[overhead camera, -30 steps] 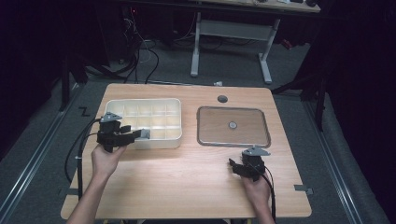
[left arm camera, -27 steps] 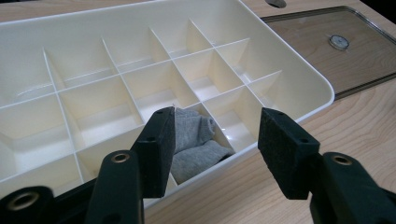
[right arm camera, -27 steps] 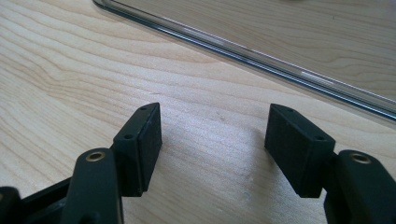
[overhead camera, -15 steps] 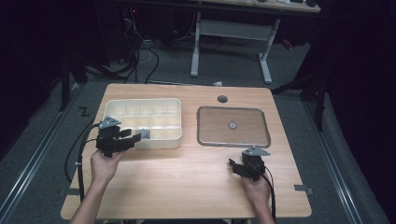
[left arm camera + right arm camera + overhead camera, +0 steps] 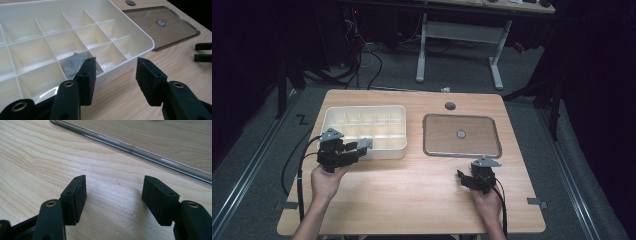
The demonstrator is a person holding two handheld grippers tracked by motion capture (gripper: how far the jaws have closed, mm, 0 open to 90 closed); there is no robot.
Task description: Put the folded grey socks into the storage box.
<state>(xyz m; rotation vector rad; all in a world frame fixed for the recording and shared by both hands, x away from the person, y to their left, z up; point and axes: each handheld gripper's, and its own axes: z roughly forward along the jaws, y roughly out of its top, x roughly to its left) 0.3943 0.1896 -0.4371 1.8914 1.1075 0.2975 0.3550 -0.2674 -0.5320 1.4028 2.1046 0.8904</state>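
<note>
Left tool, jaws spread and just closing on nothing, at the near wall of the divided box; grey cloth inside a near compartment. The wall may be struck instead.

Divided box left of lid, cloth in near compartment

One white divided box on the worktop, one clear lid beside it. One grey cloth piece in a compartment. Two claws: left claw, right claw.
</note>
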